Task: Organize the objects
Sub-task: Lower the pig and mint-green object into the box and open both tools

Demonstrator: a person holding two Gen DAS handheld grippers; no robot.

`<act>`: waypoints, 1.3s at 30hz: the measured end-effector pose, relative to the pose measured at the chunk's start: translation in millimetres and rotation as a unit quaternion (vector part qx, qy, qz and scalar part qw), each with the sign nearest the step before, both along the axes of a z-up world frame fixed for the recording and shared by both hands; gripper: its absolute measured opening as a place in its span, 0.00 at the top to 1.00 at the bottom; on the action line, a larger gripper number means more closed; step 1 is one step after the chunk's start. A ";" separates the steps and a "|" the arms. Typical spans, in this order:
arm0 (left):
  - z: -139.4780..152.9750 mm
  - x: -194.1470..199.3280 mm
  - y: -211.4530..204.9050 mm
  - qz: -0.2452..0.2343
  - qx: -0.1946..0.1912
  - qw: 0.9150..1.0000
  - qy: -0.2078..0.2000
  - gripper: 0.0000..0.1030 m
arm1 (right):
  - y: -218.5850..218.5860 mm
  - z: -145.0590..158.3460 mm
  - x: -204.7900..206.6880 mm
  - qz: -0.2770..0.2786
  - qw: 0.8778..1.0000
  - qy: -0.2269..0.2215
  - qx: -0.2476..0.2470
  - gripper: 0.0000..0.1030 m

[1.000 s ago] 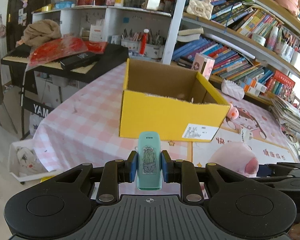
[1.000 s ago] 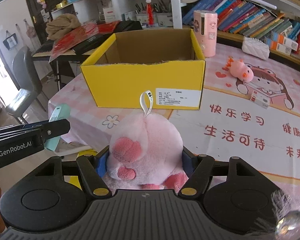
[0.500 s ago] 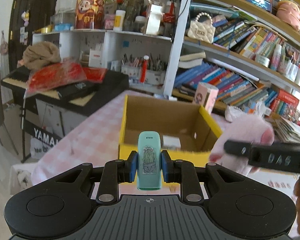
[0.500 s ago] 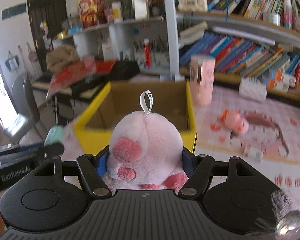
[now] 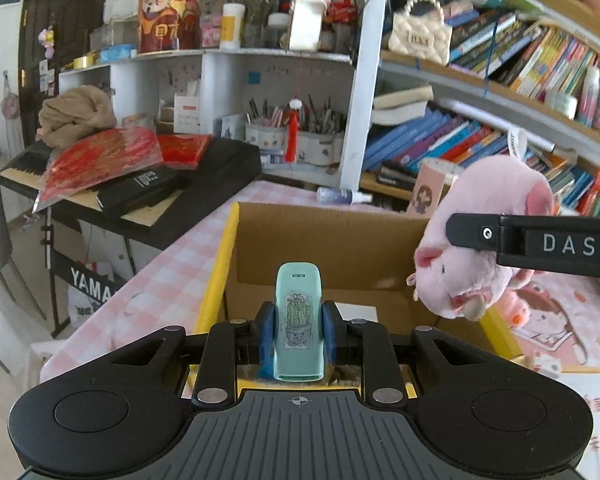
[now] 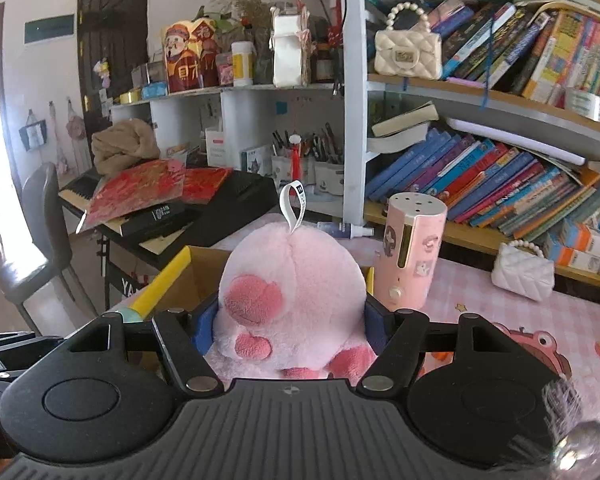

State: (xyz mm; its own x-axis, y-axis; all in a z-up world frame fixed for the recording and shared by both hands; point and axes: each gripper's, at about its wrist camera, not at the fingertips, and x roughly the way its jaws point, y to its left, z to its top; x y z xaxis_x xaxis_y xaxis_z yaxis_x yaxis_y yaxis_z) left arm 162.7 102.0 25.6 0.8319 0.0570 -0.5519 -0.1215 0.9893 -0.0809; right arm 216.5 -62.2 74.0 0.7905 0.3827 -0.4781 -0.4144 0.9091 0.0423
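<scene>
Crowded bookshelves [image 6: 500,184] rise behind the pink checked tablecloth [image 5: 168,264], where we see an open yellow cardboard box [image 5: 332,248] sitting. Our left gripper [image 5: 298,330] is clamped on a mint-green plastic device with a cactus sticker [image 5: 299,324] — held upright above the box's near wall. Our right gripper [image 6: 290,322] is squeezed around a pink plush pig toy [image 6: 292,296], which hangs over the box's right side in the left wrist view [image 5: 484,240]. Just beyond the box stands a pink cylindrical dispenser [image 6: 410,252].
</scene>
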 end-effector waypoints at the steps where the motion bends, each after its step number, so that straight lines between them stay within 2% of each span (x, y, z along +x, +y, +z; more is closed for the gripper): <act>1: -2.5 4.3 -2.2 0.001 0.006 1.000 0.004 0.78 | 0.5 -3.1 6.4 0.003 1.000 0.004 -0.002 0.34; 11: -35.6 41.3 -19.5 -0.004 0.052 0.996 0.073 0.78 | 17.4 -35.1 50.5 0.060 0.996 0.041 -0.060 0.34; 19: -48.7 58.1 -23.6 -0.004 0.064 0.992 0.109 0.78 | 40.5 -64.0 78.6 0.123 0.981 0.089 -0.122 0.34; 32: -57.7 72.3 -25.5 -0.006 0.058 0.989 0.136 0.77 | 65.6 -80.7 112.0 0.178 0.962 0.114 -0.173 0.31; 39: -54.9 68.3 -22.6 0.007 0.049 0.991 0.121 0.73 | 67.3 -82.3 115.9 0.172 0.961 0.121 -0.178 0.27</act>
State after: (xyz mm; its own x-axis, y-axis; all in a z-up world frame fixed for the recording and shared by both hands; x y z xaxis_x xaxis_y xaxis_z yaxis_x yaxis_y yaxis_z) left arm 231.0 79.4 -29.3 0.6743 0.1310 -0.7268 -0.1393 0.9890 0.0491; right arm 332.5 5.1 -8.2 0.4955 0.3798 -0.7812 -0.7104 0.6947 -0.1129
